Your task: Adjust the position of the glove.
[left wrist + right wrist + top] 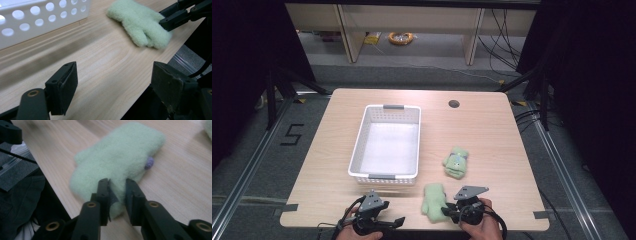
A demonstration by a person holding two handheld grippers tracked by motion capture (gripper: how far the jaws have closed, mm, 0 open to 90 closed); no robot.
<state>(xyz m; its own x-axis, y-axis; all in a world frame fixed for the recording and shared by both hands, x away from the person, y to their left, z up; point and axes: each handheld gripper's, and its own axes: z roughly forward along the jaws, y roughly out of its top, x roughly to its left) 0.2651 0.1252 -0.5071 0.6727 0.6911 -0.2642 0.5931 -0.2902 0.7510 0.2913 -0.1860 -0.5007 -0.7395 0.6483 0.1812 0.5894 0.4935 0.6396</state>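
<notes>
A pale green fleece mitten (433, 200) lies flat near the table's front edge, just right of centre. My right gripper (446, 213) comes at it from the right. In the right gripper view its jaws pinch the mitten's (120, 155) near edge, and my right gripper (117, 187) is shut on the fabric. A small purple bit (149, 163) peeks from under the mitten. A second green mitten (456, 162), with a face pattern, lies farther back. My left gripper (394, 221) rests at the front edge, and its jaws (112, 77) stand wide open over bare wood.
A white perforated basket (357, 150) stands left of centre with nothing inside; its wall (37, 22) is close ahead of the left gripper. A round cable hole (454, 104) is at the back right. The table's front edge runs right under both hands.
</notes>
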